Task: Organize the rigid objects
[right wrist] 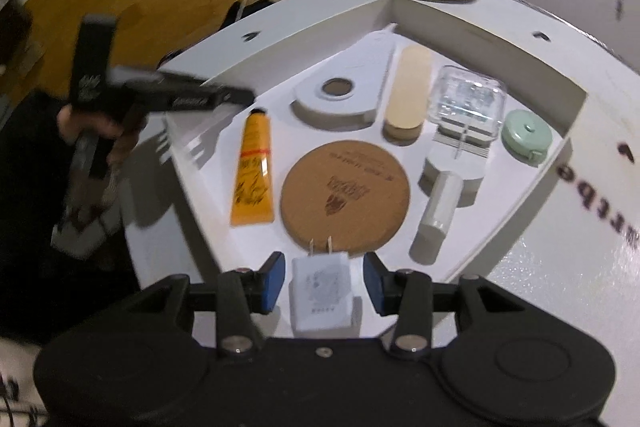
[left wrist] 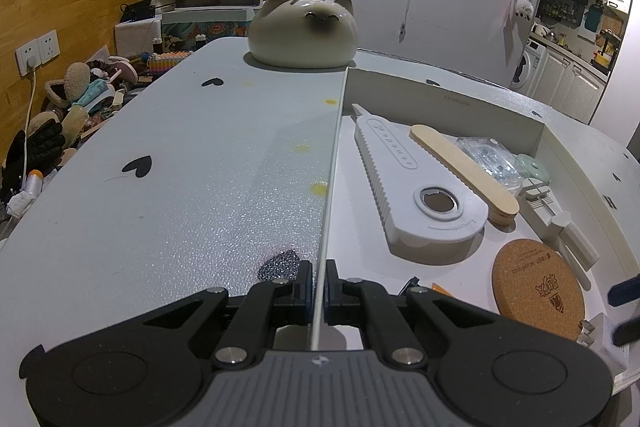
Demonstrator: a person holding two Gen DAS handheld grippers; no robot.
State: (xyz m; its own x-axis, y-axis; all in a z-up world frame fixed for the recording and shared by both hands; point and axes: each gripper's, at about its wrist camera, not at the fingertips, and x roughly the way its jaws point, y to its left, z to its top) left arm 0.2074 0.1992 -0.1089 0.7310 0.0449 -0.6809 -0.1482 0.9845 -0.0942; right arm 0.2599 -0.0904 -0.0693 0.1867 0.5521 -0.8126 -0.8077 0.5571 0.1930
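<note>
White table (left wrist: 168, 155) with black heart marks, cat-shaped ceramic pot (left wrist: 303, 33) at far edge, shallow white box (left wrist: 444, 89) beside it

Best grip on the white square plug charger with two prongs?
Grip the white plug charger across its flat left and right sides, coming from above. It lies flat in the white box, prongs toward the round cork coaster; the right gripper already straddles it, pads clear.

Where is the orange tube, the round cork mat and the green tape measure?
Orange tube (right wrist: 253, 171): right wrist view, middle of its body.
Cork mat (right wrist: 344, 195): right wrist view, its centre, at the printed logo.
Tape measure (right wrist: 527, 135): right wrist view, its round top face.
</note>
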